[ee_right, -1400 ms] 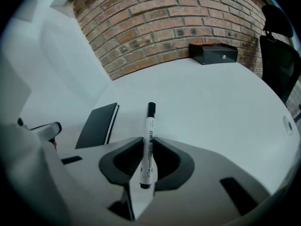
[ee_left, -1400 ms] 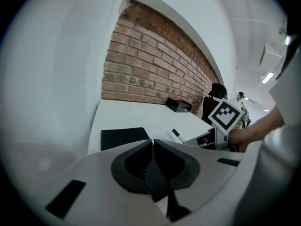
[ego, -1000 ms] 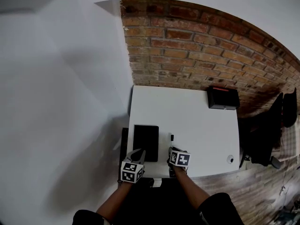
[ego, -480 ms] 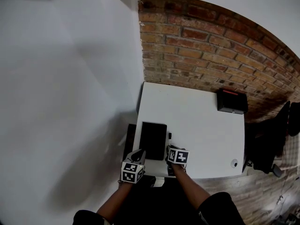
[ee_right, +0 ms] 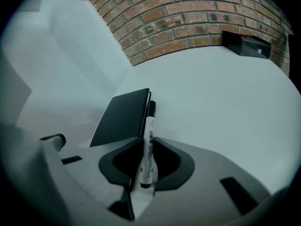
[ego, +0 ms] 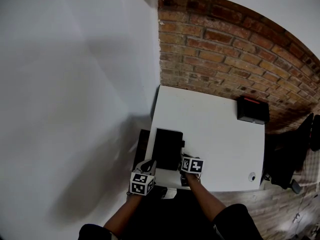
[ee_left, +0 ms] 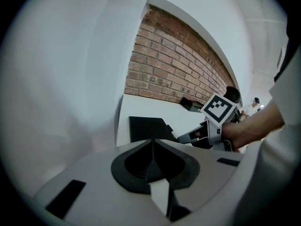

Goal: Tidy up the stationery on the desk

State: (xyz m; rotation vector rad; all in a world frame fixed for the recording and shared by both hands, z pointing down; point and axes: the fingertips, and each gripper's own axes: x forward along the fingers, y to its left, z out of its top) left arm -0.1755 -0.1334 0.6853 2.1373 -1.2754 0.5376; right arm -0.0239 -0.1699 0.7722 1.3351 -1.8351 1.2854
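Observation:
A white marker (ee_right: 148, 147) with a black cap sticks out forward from my right gripper (ee_right: 146, 144), whose jaws are shut on its barrel. Its cap lies right beside the edge of a black notebook (ee_right: 123, 117) that rests flat on the white desk (ee_right: 211, 93). In the head view the right gripper (ego: 185, 157) is at the near edge of the desk (ego: 215, 134), just right of the notebook (ego: 167, 149). My left gripper (ego: 146, 167) hovers at the desk's near left corner. Its jaws (ee_left: 153, 147) are shut with nothing between them.
A black box (ego: 252, 110) with a red strip stands at the desk's far right, against the brick wall. A small round white thing (ego: 251, 176) sits near the front right corner. A black chair (ego: 285, 159) stands right of the desk. A white wall runs along the left.
The head view has swung, so the desk sits further right in the picture. Both grippers have drifted slightly left along the desk's near edge. The marker stays in the right gripper.

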